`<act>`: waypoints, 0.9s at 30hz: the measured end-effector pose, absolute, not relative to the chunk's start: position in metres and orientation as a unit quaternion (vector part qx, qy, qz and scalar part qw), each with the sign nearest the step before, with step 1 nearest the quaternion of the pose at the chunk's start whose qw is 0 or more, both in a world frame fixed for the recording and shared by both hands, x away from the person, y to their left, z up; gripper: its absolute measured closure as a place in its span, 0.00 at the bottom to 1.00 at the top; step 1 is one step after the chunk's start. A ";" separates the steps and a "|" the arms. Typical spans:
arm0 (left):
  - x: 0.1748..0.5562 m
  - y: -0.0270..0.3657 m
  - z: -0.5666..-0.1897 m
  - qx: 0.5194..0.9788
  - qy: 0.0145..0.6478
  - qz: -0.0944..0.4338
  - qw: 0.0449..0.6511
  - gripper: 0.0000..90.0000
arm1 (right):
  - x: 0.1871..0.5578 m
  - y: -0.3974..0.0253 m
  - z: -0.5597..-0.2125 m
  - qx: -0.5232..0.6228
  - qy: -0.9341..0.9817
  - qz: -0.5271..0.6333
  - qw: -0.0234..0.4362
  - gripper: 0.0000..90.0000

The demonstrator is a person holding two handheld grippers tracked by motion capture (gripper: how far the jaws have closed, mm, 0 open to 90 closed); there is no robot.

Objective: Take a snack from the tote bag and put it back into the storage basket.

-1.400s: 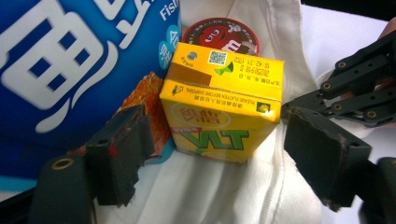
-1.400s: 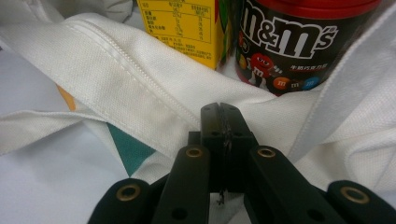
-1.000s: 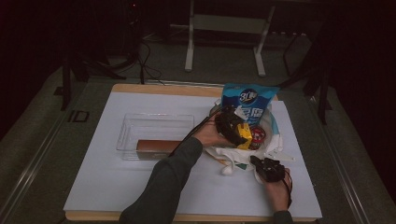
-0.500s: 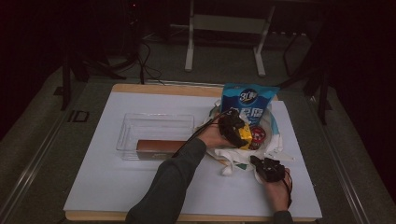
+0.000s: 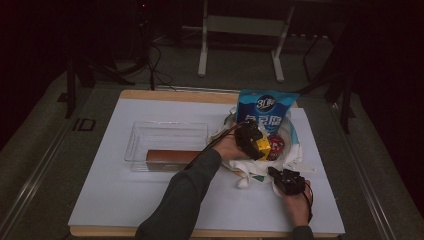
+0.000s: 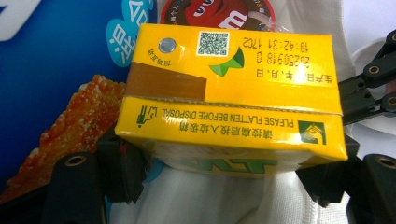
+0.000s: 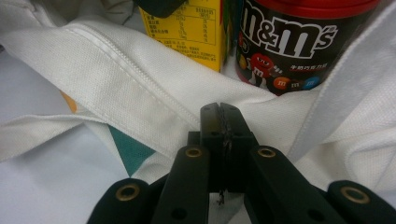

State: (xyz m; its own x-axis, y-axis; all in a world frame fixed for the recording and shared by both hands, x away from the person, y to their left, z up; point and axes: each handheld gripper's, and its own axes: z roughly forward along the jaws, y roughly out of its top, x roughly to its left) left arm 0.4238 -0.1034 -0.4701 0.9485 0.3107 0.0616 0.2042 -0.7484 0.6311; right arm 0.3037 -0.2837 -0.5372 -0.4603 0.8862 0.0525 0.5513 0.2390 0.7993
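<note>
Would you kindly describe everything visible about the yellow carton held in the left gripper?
The yellow carton is a small rectangular paperboard drink box with a foil straw hole, a QR code, a printed date and a "please flatten before disposal" line. The left gripper clamps it at two opposite sides, over the white cloth bag. It sits beside the M&M's tub, in front of the blue snack bag.

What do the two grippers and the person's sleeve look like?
Both the left gripper and the right gripper are black, with linked jaw arms and brass-coloured rivets. A thin dark cable trails from the left one. The sleeve is dark green-grey.
</note>
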 end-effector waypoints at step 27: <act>0.417 -0.101 -0.461 0.931 0.146 0.100 0.319 0.32 | 0.304 -0.284 -0.537 0.474 0.757 0.397 0.211 0.99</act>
